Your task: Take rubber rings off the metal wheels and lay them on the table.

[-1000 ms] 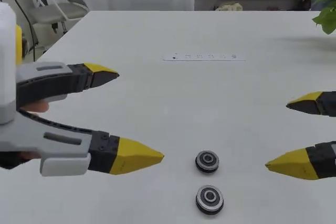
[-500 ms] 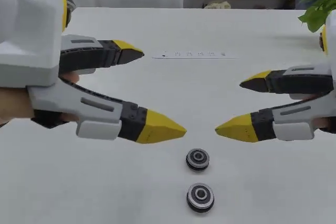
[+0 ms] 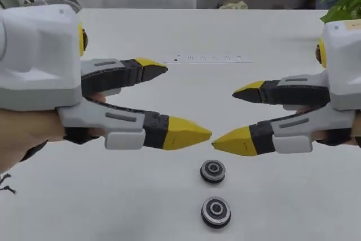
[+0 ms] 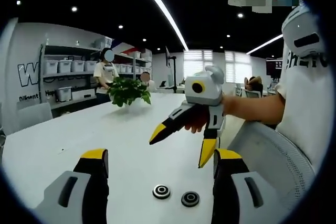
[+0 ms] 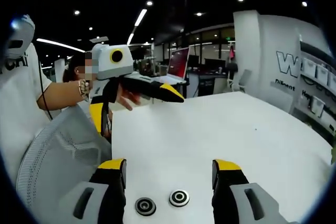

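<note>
On the white table (image 3: 271, 32), on the person's side of the socket strip (image 3: 206, 58): two metal wheels, both with rubber rings on.
The two wheels lie flat with their hubs and axle lines pointing straight up. The far wheel (image 3: 212, 171) sits closer to the strip and the near wheel (image 3: 216, 212) lies just past it toward the person, the pair apart and not touching. One black rubber ring (image 3: 203, 172) wraps each rim. Two grippers hover on the same side of the strip as the wheels: the left gripper (image 3: 188, 101) and the right gripper (image 3: 224, 116) point tip to tip, each with its jaws spread wide and nothing between them.
</note>
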`<control>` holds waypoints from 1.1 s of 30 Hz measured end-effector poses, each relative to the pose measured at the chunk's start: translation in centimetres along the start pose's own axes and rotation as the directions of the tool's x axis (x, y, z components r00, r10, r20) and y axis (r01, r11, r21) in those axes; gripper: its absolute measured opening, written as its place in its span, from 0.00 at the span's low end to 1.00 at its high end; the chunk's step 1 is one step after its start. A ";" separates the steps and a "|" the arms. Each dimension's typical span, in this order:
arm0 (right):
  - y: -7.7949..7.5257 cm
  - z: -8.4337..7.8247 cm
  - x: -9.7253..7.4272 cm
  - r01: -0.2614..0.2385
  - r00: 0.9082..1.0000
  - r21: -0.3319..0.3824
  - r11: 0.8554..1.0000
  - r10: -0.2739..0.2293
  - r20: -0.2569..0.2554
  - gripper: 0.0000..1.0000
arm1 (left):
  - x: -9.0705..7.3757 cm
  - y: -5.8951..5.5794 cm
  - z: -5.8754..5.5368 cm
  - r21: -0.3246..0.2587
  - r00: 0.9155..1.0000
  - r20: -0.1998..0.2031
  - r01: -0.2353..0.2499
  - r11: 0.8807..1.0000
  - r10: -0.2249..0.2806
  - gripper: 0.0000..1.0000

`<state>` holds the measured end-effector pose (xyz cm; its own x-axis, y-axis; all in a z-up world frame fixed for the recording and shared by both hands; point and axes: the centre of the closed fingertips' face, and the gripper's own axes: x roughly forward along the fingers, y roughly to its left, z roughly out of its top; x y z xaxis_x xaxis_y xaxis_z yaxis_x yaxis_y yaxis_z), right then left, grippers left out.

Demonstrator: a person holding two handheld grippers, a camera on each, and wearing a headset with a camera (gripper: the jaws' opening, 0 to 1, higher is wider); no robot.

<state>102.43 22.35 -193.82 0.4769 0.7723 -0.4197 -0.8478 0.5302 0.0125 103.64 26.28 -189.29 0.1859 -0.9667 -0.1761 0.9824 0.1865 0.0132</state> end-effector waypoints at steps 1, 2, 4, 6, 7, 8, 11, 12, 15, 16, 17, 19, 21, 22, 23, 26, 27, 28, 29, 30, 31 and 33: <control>0.1 -0.3 0.1 -0.006 1.000 0.005 1.000 0.006 0.002 0.64 | 0.0 0.1 -0.3 0.004 1.000 0.003 -0.007 1.000 0.007 0.79; 0.2 -0.6 0.2 -0.010 1.000 0.010 1.000 0.010 0.002 0.64 | 0.0 0.2 -0.5 0.004 1.000 0.006 -0.011 1.000 0.011 0.79; 0.6 -1.1 0.4 -0.029 1.000 0.016 0.999 0.029 0.008 0.64 | 0.1 0.2 -0.7 -0.010 0.999 0.026 -0.019 1.000 0.019 0.79; 1.1 -1.6 0.6 -0.054 0.998 0.020 0.998 0.054 0.012 0.64 | 0.2 0.0 -1.0 -0.030 0.998 0.052 -0.019 0.999 0.021 0.78; 1.2 -1.9 0.7 -0.059 0.998 0.026 0.998 0.059 0.013 0.64 | 0.3 0.0 -1.2 -0.037 0.998 0.054 -0.022 0.999 0.024 0.77; 1.3 -2.2 0.7 -0.066 0.998 0.032 0.997 0.066 0.014 0.63 | 0.4 -0.1 -1.7 -0.044 0.998 0.051 -0.025 0.999 0.028 0.76; 1.6 -2.8 0.9 -0.079 0.997 0.047 0.996 0.079 0.002 0.60 | 0.7 -0.2 -3.7 -0.030 0.998 -0.036 -0.048 0.998 0.047 0.71; 1.7 -3.2 1.0 -0.079 0.997 0.048 0.996 0.080 -0.009 0.60 | 1.0 -0.4 -4.5 -0.011 0.997 -0.071 -0.044 0.999 0.043 0.70; 1.9 -3.8 1.1 -0.077 0.996 0.055 0.996 0.079 -0.033 0.59 | 1.8 -0.9 -5.3 -0.017 0.996 -0.084 -0.034 0.999 0.032 0.68; 2.0 -4.0 1.1 -0.080 0.996 0.053 0.995 0.082 -0.038 0.59 | 1.9 -1.2 -5.5 -0.027 0.995 -0.092 -0.029 0.999 0.026 0.68; 2.1 -4.4 1.2 -0.086 0.995 0.055 0.995 0.089 -0.048 0.59 | 2.2 -1.5 -5.6 -0.032 0.995 -0.098 -0.023 0.999 0.020 0.68; 2.4 -5.0 1.2 -0.102 0.992 0.078 0.992 0.106 -0.061 0.58 | 2.4 -2.2 -5.8 -0.013 0.994 -0.104 -0.012 1.000 0.011 0.67; 2.6 -5.7 1.3 -0.110 0.990 0.104 0.988 0.118 -0.074 0.58 | 2.7 -3.0 -6.2 -0.001 0.993 -0.118 0.002 1.000 -0.002 0.66; 2.7 -6.1 1.4 -0.115 0.988 0.100 0.988 0.123 -0.088 0.57 | 2.9 -3.5 -6.5 0.004 0.991 -0.131 0.021 1.000 -0.021 0.66; 2.9 -6.3 1.5 -0.119 0.987 0.097 0.988 0.128 -0.098 0.57 | 3.0 -3.8 -6.7 0.008 0.990 -0.139 0.030 0.999 -0.029 0.66; 3.4 -7.3 1.7 -0.140 0.979 0.102 0.985 0.153 -0.133 0.54 | 3.5 -4.8 -7.4 0.002 0.986 -0.152 0.065 0.998 -0.064 0.62; 3.6 -7.5 1.8 -0.147 0.977 0.100 0.984 0.161 -0.142 0.54 | 3.6 -5.0 -7.6 0.002 0.985 -0.155 0.079 0.997 -0.078 0.59; 3.7 -7.8 1.9 -0.156 0.973 0.098 0.983 0.170 -0.155 0.53 | 3.7 -5.0 -7.9 -0.005 0.984 -0.156 0.081 0.997 -0.081 0.56; 3.9 -8.0 1.9 -0.160 0.971 0.096 0.982 0.174 -0.162 0.53 | 3.7 -4.9 -8.1 -0.018 0.984 -0.158 0.077 0.997 -0.079 0.54; 4.0 -8.2 2.0 -0.165 0.969 0.095 0.982 0.180 -0.172 0.52 | 3.8 -4.9 -8.5 -0.030 0.984 -0.163 0.072 0.997 -0.076 0.53; 4.1 -8.4 2.1 -0.169 0.966 0.095 0.981 0.184 -0.180 0.52 | 3.9 -4.9 -8.7 -0.034 0.983 -0.167 0.070 0.997 -0.075 0.52; 4.3 -9.2 2.1 -0.175 0.958 0.088 0.981 0.191 -0.213 0.51 | 4.1 -5.1 -9.7 -0.026 0.978 -0.197 0.072 0.997 -0.076 0.52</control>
<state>97.61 23.06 -202.99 0.2460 0.7667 -0.5930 -0.8944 0.4154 0.1661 99.22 23.11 -199.59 0.1034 -0.9246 -0.3667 0.9923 0.1209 -0.0251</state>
